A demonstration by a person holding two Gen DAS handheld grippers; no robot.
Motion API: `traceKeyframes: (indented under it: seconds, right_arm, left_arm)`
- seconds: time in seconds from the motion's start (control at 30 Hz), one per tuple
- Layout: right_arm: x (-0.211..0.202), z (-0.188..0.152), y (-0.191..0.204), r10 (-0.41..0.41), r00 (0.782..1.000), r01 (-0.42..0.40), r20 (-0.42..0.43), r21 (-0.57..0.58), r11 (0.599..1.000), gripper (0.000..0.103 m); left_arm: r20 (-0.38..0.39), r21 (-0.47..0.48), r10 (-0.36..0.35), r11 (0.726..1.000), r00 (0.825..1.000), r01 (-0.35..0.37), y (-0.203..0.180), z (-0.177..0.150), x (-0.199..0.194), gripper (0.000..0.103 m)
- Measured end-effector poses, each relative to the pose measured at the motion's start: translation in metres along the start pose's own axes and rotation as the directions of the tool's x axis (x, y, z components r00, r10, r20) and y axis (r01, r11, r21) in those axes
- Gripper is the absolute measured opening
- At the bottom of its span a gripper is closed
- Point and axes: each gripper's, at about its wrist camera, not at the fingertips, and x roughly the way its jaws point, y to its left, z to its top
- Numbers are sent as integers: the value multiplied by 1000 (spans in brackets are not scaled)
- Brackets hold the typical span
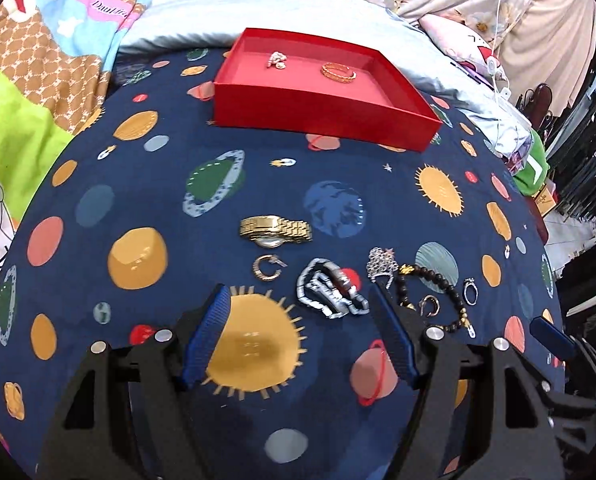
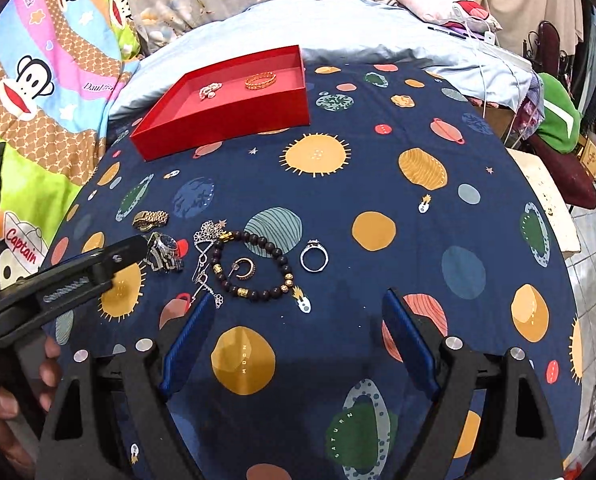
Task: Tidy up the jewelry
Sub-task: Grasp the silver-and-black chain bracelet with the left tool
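Note:
A red tray [image 1: 322, 120] [image 2: 225, 120] at the back of the planet-print cloth holds a pearl piece [image 1: 275, 60] and a gold bangle [image 1: 339, 71]. On the cloth lie a gold watch [image 1: 275, 231], a gold hoop [image 1: 267, 268], a silver watch [image 1: 332, 292], a crystal brooch [image 1: 382, 264], a beaded bracelet [image 2: 253, 266], a small hoop earring [image 2: 245, 269] and a silver ring [image 2: 314, 258]. My left gripper [image 1: 300, 304] is open, just short of the silver watch. My right gripper [image 2: 298, 308] is open, just short of the bracelet.
A cartoon-print blanket [image 1: 37, 80] lies to the left. A light blue pillow [image 2: 338, 32] lies behind the tray. Clothes and a green item [image 2: 554, 120] sit at the right edge. The left gripper's arm [image 2: 57, 280] reaches in at the right view's left side.

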Motion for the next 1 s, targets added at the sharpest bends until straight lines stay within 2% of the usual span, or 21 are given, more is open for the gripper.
traceKeyframes:
  seconds: [0.13, 0.27, 0.3, 0.43, 0.5, 0.57, 0.77, 1.0]
  right_arm:
    - [-1, 0, -7, 0, 1000, -1, 5, 15, 1000, 83]
    - [-1, -1, -16, -1, 1000, 1, 1, 39, 999, 83]
    - [0, -1, -17, 1, 1000, -1, 0, 43, 999, 83]
    - [3, 0, -20, 7, 1000, -7, -5, 51, 999, 83]
    - [5, 0, -19, 11, 1000, -11, -9, 51, 999, 83]
    - [7, -1, -18, 15, 1000, -14, -13, 46, 999, 83]
    - [9, -1, -13, 24, 1000, -24, -20, 36, 999, 82]
    - [13, -2, -5, 50, 998, -49, -37, 25, 998, 66]
  left_arm:
    - [-19, -18, 5, 1000, 1000, -6, -9, 2, 14, 66]
    - [-50, -31, 3, 1000, 999, -5, -11, 1, 29, 52]
    - [-34, -10, 27, 1000, 999, -27, -14, 1, 28, 49]
    - [-30, 7, 37, 999, 999, -37, -15, 1, 30, 44]
    - [-26, 19, 32, 999, 999, -32, -15, 0, 30, 24]
    - [-35, 27, 10, 1000, 999, -9, -15, 0, 30, 18]
    - [-44, 39, -30, 999, 999, 32, -9, -5, 21, 18]
    - [-20, 14, -37, 999, 999, 37, 18, -8, -6, 18]
